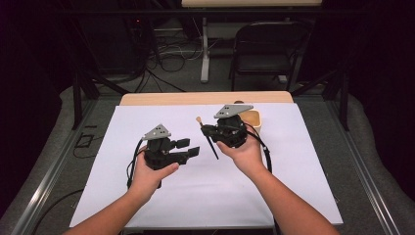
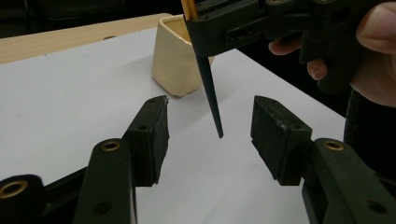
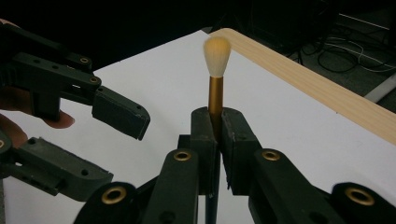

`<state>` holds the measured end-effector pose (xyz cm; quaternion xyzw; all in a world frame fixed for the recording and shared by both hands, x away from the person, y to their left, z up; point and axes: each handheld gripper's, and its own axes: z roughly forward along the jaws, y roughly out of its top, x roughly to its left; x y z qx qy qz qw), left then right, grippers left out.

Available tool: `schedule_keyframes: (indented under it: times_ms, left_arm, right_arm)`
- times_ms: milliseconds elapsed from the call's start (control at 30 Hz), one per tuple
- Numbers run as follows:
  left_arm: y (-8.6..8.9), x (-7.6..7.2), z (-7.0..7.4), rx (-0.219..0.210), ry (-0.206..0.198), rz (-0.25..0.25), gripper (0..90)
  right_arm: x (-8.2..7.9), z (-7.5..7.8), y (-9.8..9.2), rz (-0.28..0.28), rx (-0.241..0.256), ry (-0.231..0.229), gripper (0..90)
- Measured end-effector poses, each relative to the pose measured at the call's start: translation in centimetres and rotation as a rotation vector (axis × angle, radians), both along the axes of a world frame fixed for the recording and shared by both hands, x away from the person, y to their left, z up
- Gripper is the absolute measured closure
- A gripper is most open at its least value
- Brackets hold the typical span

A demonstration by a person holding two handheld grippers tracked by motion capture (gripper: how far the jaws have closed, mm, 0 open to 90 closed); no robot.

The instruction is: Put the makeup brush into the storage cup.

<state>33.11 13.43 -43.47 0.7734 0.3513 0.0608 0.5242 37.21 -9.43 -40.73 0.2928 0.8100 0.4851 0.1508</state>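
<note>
A small brush [image 1: 207, 137] with a pale bristle tuft, gold ferrule [image 3: 215, 95] and dark tapered handle [image 2: 210, 95] hangs above the white sheet. My right gripper [image 1: 205, 130] is shut on it near the ferrule, bristles [image 3: 217, 56] pointing away from the camera, handle tip slanting down. My left gripper [image 1: 187, 147] stands open to the left of the brush, and in its own view the handle tip hangs between and beyond the two fingers [image 2: 149, 135] without touching them. A cream ceramic cup [image 2: 176, 58] sits on the sheet behind my right hand [image 1: 247, 152].
A white sheet [image 1: 205, 196] covers most of the wooden table [image 1: 161, 98]. Beyond the far edge stand a dark folding chair [image 1: 266, 49], a table leg and loose cables on the floor. Metal rails run along both sides of the table.
</note>
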Motion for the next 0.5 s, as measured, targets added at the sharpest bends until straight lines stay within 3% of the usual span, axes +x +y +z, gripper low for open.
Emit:
schedule_keyframes:
  times_ms: [33,300,500]
  left_arm:
    - [0.02,0.00,-0.13,-0.020,0.006,0.010,48.0]
    - [0.00,0.19,-0.41,-0.055,0.023,0.021,50.5]
    - [-0.23,0.31,-0.72,-0.054,0.026,0.024,52.3]
  right_arm:
    - [-0.02,-0.01,0.03,0.002,0.003,-0.001,83.8]
    - [-0.03,-0.33,0.20,-0.004,0.044,0.018,83.8]
    - [-0.01,-0.78,0.25,-0.009,0.068,0.031,83.8]
